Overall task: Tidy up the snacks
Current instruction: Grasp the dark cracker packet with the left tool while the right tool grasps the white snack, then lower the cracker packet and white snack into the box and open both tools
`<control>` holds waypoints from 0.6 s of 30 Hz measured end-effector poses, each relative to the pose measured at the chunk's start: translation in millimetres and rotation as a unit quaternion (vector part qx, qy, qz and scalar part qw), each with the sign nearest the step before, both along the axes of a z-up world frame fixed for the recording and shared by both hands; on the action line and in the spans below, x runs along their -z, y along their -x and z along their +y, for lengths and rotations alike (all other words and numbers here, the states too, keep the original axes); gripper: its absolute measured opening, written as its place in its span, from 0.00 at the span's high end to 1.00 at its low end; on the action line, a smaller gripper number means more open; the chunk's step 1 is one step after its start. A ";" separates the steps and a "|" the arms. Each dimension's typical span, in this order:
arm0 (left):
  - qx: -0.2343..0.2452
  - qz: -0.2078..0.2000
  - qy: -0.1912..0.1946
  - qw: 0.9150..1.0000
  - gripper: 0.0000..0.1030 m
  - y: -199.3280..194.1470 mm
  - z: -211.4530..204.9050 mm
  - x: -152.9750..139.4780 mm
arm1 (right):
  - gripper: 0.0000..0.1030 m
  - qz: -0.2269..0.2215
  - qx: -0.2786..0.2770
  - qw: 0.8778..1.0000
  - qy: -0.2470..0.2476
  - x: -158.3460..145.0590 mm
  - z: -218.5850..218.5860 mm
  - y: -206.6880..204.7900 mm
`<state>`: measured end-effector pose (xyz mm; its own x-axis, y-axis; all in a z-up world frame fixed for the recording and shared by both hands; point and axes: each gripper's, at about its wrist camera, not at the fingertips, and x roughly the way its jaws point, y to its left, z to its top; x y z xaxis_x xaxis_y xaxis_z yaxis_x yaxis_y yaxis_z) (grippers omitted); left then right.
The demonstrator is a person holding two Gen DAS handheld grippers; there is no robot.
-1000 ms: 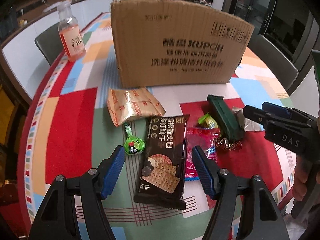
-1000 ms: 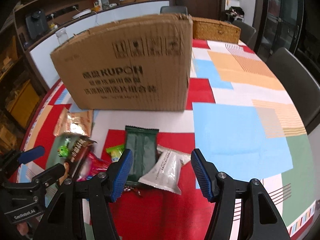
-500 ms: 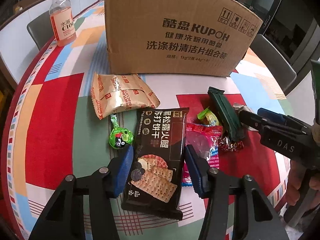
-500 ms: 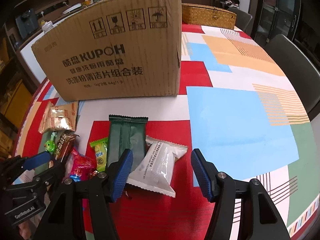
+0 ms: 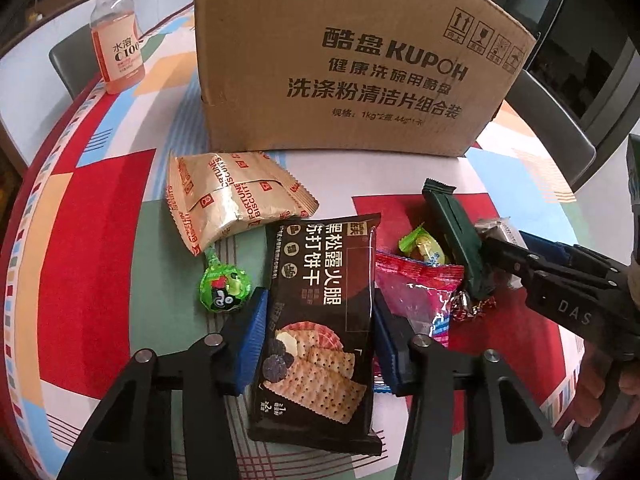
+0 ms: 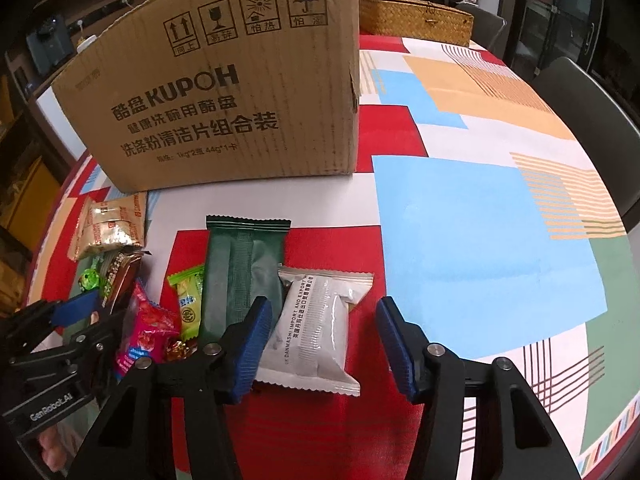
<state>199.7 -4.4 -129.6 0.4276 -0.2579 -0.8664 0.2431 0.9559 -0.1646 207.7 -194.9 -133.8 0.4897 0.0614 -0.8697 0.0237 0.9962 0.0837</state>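
1. Progress: judged early. All visible snacks lie loose on the worktop (image 6: 480,240) in front of the cardboard box (image 5: 360,60); none is seen inside it, and the interior is not visible from either wrist view.

2. Left gripper (image 5: 318,332): jaws have just been closing, with the black cracker pack (image 5: 320,320) between them. The blue pads sit at its two long edges; firm pressure cannot be confirmed, so logged as not yet clamped.

3. Right gripper (image 6: 324,344): jaws have also just been closing and stand apart. The white pouch (image 6: 316,328) lies between them, near the left pad; a clear gap remains at the right pad.

4. Orientation: cracker pack lies flat, long axis running away from the left gripper toward the box, far end just beside the gold biscuit bag (image 5: 228,200). White pouch lies flat, long axis toward the box with a slight tilt, its edge overlapping the dark green pack (image 6: 240,272).

5. Remaining, by judgement: both picks, then the gold bag, green lollipop (image 5: 224,292), pink packet (image 5: 416,292), yellow-green candy (image 6: 188,300) and green pack.

6. Bottle (image 5: 118,48) stands apart, left of the box.
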 end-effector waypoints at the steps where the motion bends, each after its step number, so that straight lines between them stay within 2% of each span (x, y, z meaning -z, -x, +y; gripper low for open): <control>1: 0.000 0.000 0.001 1.000 0.54 -0.2 -0.1 -0.3 | 0.55 -0.001 -0.002 1.000 -0.001 0.0 -0.3 0.0; 2: -0.001 0.000 0.003 1.000 0.54 -0.1 0.5 -0.6 | 0.57 -0.001 -0.003 1.000 0.000 -0.1 0.5 0.3; 3: -0.002 0.001 0.004 1.000 0.54 0.3 0.7 -0.6 | 0.65 0.001 -0.005 1.000 0.001 0.6 1.1 0.3; 6: -0.003 0.001 0.005 1.000 0.54 1.9 0.3 -1.5 | 0.68 0.000 -0.007 1.000 0.003 0.3 1.1 1.8; 18: 0.002 -0.034 0.002 0.999 0.54 15.5 -0.7 -23.8 | 0.69 -0.025 -0.009 1.000 0.006 -18.0 4.1 17.0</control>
<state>184.2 -5.1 -105.8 0.4840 -0.2632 -0.8346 0.2567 0.9544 -0.1522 190.7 -190.8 -115.9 0.5317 0.0605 -0.8448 0.0017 0.9974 0.0725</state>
